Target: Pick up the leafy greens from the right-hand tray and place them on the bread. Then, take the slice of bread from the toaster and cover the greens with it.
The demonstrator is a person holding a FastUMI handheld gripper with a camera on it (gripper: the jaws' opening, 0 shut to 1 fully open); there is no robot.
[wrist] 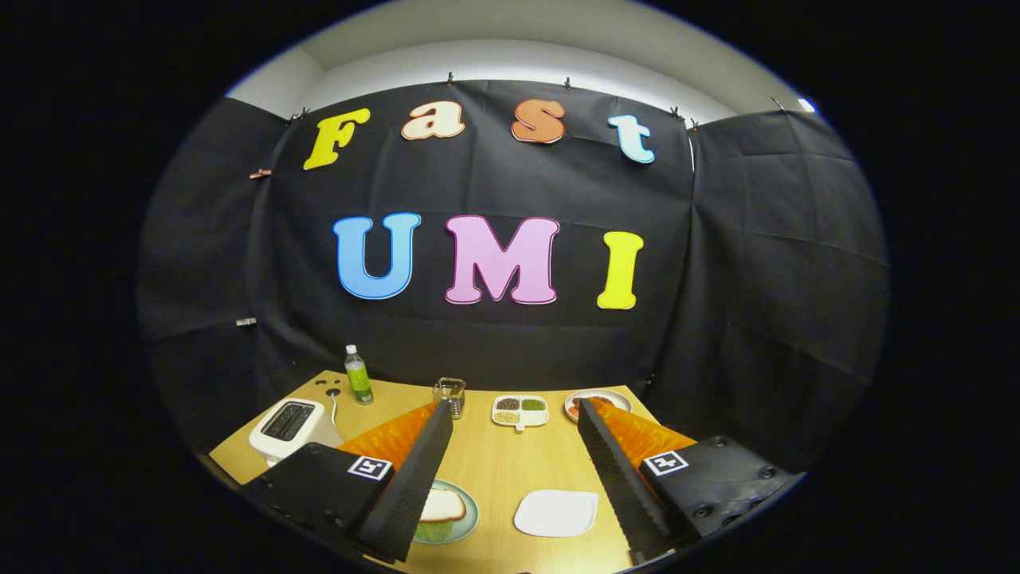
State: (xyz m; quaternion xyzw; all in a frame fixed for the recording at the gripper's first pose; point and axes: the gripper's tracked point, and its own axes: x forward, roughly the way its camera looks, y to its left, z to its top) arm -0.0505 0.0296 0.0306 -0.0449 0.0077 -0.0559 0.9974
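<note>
My gripper (514,408) is held high above the wooden table (498,462), open, with nothing between its black ridged fingers (414,478). Partly hidden by the left finger, a pale green plate (466,522) carries a slice of bread (442,505). Something green (434,531) shows under the slice's near edge. A white tray (555,513) lies bare to the right of that plate, between the fingers. The white toaster (287,426) stands at the table's left side, left of the left finger; its slots look dark.
A green-labelled bottle (358,375) and a small glass holder (450,395) stand along the back edge. Beside them sit a divided dish (519,410) of toppings and a round plate (596,401) with reddish food. Black cloth walls close in the table.
</note>
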